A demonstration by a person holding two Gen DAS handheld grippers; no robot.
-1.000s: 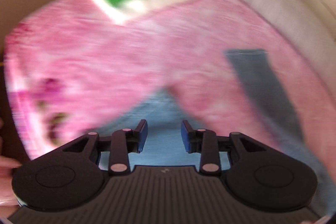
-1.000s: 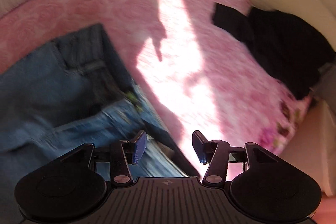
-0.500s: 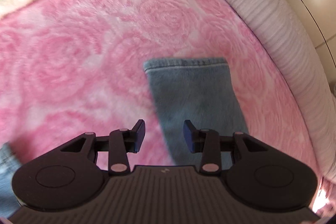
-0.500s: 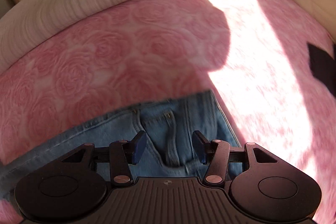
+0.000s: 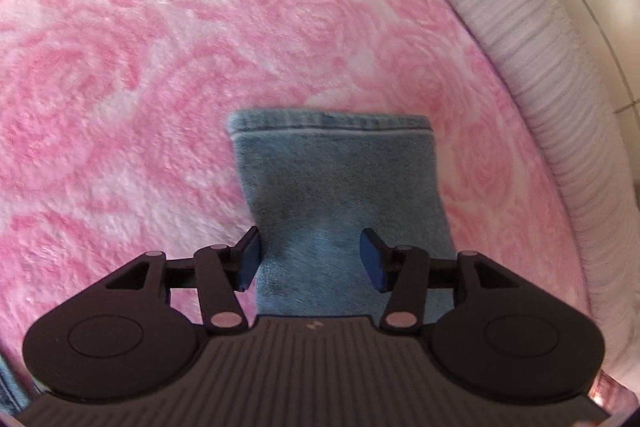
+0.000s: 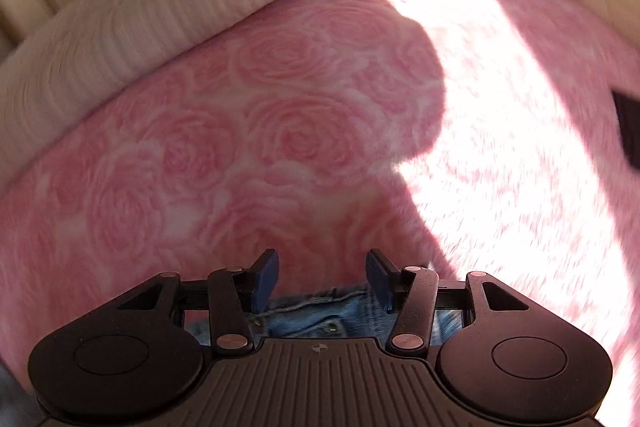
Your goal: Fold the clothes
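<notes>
The left gripper [image 5: 310, 259] hangs over the jeans [image 5: 340, 195] leg, jaws opening, pads clear (hem at the far end); the right gripper [image 6: 322, 281] stands wide and empty. The pink blanket [image 5: 160, 75] lies beneath.

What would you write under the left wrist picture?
Left gripper, fingers opening, above a jeans leg on the pink blanket.

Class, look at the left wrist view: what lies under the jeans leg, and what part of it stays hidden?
The jeans leg lies flat on the pink rose-patterned blanket, which shows on both sides and beyond the hem. The blanket directly beneath the denim is covered, so nothing there can be seen.
</notes>
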